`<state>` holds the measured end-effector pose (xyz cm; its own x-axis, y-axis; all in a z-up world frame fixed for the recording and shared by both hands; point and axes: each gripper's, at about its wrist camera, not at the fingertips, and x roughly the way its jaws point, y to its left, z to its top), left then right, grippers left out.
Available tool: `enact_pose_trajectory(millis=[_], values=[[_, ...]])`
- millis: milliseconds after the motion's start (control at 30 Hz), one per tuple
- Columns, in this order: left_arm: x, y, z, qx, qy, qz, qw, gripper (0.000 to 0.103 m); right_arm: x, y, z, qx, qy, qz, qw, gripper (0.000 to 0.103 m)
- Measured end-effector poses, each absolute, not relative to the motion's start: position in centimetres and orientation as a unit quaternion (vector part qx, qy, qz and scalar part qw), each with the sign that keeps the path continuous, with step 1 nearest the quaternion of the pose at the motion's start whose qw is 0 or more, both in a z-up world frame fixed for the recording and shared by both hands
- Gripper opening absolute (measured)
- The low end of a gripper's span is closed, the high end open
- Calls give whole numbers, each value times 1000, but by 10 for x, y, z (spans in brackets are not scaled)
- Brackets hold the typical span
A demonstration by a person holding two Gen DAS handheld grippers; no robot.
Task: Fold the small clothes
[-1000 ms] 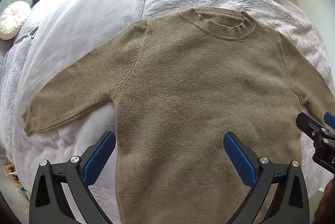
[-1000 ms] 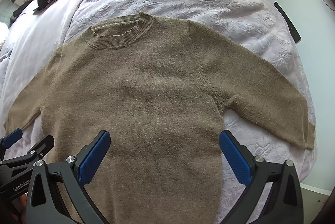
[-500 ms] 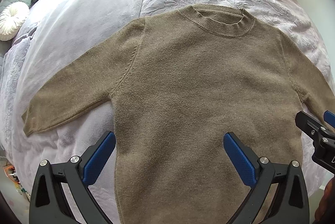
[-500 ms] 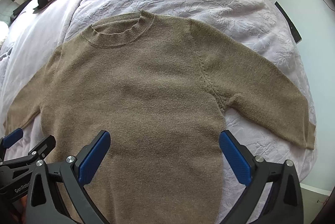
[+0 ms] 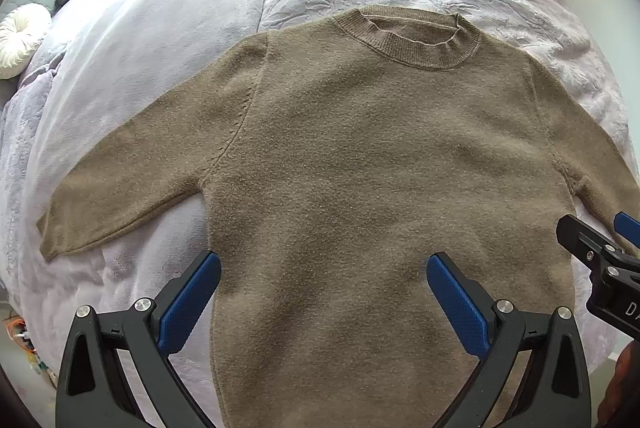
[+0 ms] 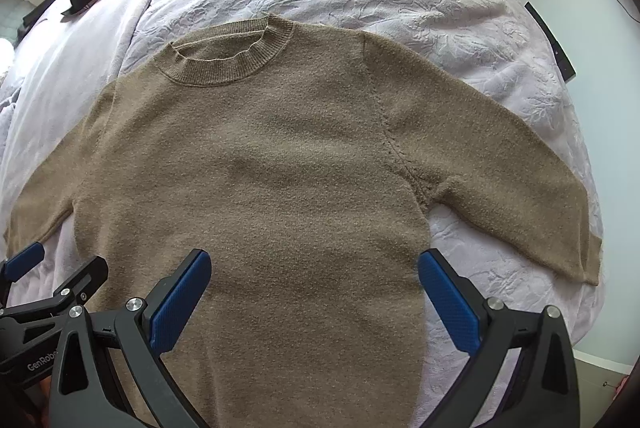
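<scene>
Both grippers, left (image 5: 323, 302) and right (image 6: 314, 298), hovered spread wide, holding nothing, over the near hem of the sweater (image 5: 360, 168), which lay flat on the bed (image 5: 152, 40), collar far, each sleeve nearest its same-side gripper.

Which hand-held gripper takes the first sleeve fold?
Probably left. The left hand-held gripper is open beside the sweater's near sleeve; the right hand-held gripper, also open, hangs over the body.
</scene>
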<state>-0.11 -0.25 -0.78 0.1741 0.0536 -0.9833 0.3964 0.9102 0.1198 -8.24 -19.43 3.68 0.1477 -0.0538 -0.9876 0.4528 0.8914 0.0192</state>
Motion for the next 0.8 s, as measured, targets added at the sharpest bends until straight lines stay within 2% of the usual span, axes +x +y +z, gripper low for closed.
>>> enact_pose_trajectory(millis=[800], values=[[-2, 2, -12, 167, 631, -130, 746, 103, -82, -187, 37, 160, 631, -169, 740, 103]])
